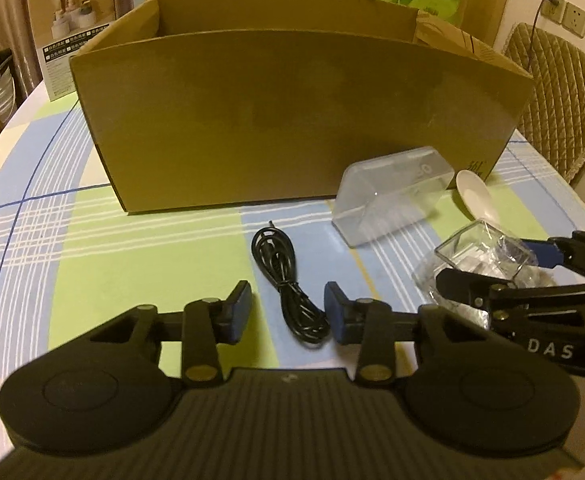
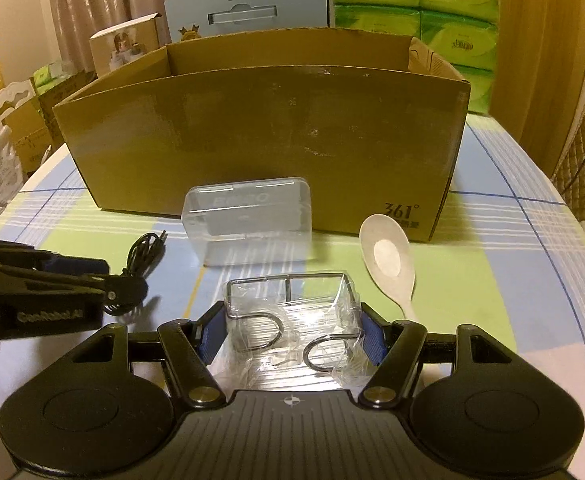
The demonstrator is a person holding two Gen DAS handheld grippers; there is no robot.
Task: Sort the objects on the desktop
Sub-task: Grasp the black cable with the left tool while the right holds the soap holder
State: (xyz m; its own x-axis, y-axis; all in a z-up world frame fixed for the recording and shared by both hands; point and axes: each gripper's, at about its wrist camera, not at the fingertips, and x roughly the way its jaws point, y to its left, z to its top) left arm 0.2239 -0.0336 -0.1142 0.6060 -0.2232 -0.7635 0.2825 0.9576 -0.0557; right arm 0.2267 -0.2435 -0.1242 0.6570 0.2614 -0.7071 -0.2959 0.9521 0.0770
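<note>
A large open cardboard box (image 1: pixel 292 116) stands at the back of the table; it also shows in the right wrist view (image 2: pixel 260 136). My left gripper (image 1: pixel 288 312) is open around a coiled black cable (image 1: pixel 288 280), low over the tablecloth. My right gripper (image 2: pixel 292 330) is shut on a clear plastic-wrapped wire rack (image 2: pixel 292 320), seen also in the left wrist view (image 1: pixel 488 252). A clear plastic case (image 2: pixel 252 220) and a white spoon (image 2: pixel 388 256) lie in front of the box.
A checked tablecloth (image 1: pixel 92 240) covers the table. Behind the box stand a small product box (image 1: pixel 72 28), a blue carton (image 2: pixel 248 4) and green tissue packs (image 2: pixel 432 12). A padded chair (image 1: pixel 556 92) stands at the right.
</note>
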